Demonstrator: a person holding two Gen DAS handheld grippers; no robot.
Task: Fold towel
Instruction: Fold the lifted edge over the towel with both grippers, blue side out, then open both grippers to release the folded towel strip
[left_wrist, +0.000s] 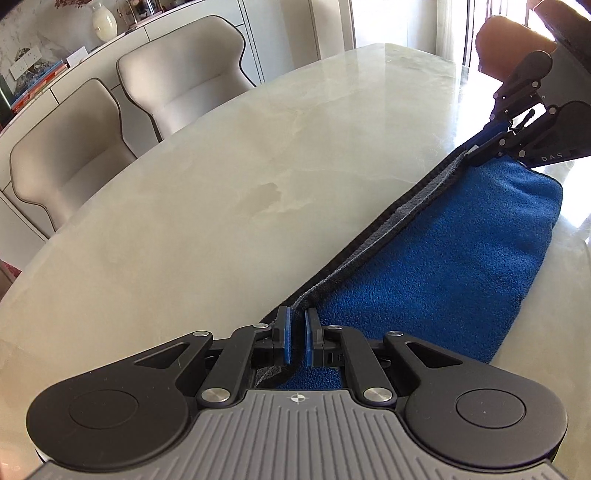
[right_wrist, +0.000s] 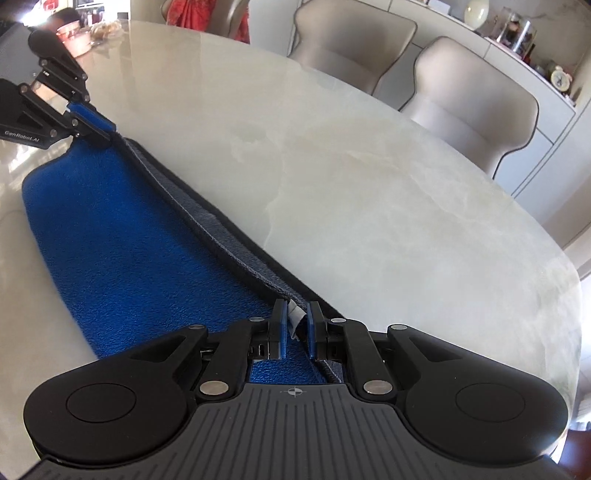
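Fluffy blue towel, grey on the flip side with a dark hem, lies folded in a long strip on the marble tabletop. Left hand-held gripper pinches one end of the doubled edge, right hand-held gripper pinches the other end, both nearly closed on it. Two beige chairs sit behind; loads of bare marble past the edge.

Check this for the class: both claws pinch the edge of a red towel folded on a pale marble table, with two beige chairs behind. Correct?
Not quite: the towel is blue with a grey underside, not red, as both wrist views show. The rest holds: the left claw and right claw pinch its edge on the pale marble table, two beige chairs behind.
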